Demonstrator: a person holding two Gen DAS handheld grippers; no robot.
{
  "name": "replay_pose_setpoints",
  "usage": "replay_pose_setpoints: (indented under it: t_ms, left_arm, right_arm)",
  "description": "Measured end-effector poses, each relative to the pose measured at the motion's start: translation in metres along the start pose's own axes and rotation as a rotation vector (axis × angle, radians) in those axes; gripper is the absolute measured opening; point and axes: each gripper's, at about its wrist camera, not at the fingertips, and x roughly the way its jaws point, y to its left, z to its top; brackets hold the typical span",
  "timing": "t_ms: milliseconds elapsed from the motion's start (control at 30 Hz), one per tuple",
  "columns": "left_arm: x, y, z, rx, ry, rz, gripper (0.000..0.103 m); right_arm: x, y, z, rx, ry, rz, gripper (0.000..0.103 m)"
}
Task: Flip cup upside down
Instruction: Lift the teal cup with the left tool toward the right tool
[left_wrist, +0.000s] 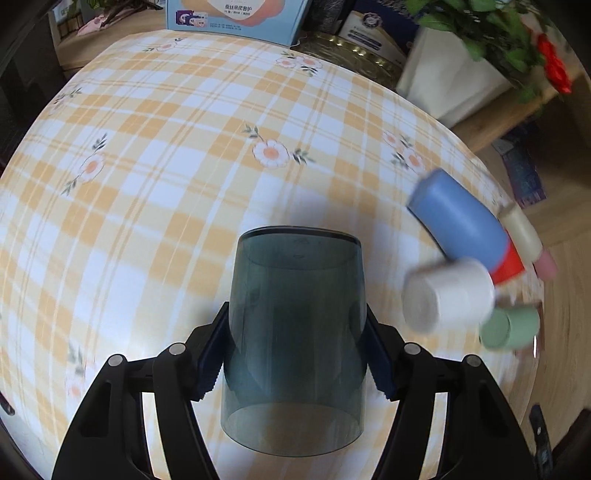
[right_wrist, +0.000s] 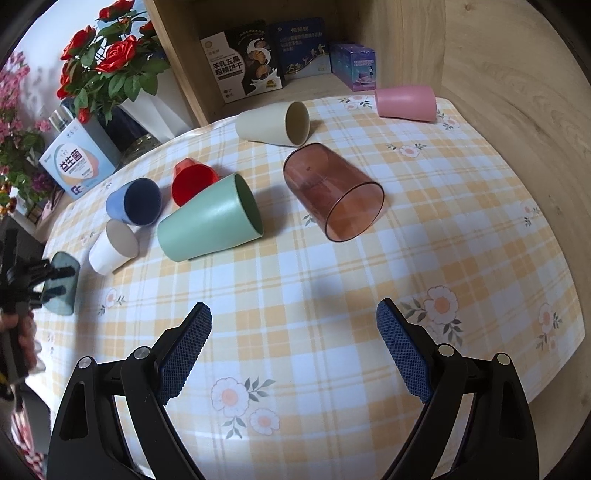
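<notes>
My left gripper (left_wrist: 295, 350) is shut on a smoky grey see-through cup (left_wrist: 295, 332) and holds it above the checked tablecloth (left_wrist: 166, 166), its closed base pointing away from the camera and its open rim toward it. The same cup (right_wrist: 62, 282) and the left gripper show at the far left of the right wrist view. My right gripper (right_wrist: 293, 354) is open and empty above the cloth. Ahead of it a brown see-through cup (right_wrist: 332, 192) lies on its side.
Several cups lie on their sides: green (right_wrist: 210, 223), white (right_wrist: 110, 245), blue (right_wrist: 133, 201), red (right_wrist: 192, 181), cream (right_wrist: 273, 123), pink (right_wrist: 404, 103). Boxes (right_wrist: 243, 62) and a wooden shelf wall stand behind. A rose pot (right_wrist: 110, 66) stands back left.
</notes>
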Motion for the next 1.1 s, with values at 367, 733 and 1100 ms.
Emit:
replay_pose_setpoints:
  t_ms: [367, 733, 1100]
  left_arm:
    - [-0.02, -0.074, -0.102, 0.134, 0.053, -0.107, 0.064]
    - [0.011, -0.161, -0.149, 0.298, 0.132, -0.151, 0.064]
    - [0.019, -0.182, -0.161, 0.277, 0.08, -0.076, 0.064]
  right_arm:
    - [0.004, -0.014, -0.006, 0.053, 0.029, 0.044, 0.088]
    - [-0.014, -0.039, -0.013, 0.073, -0.015, 0.141, 0.088]
    - [-0.002, -0.04, -0.019, -0.026, 0.044, -0.01, 0.088]
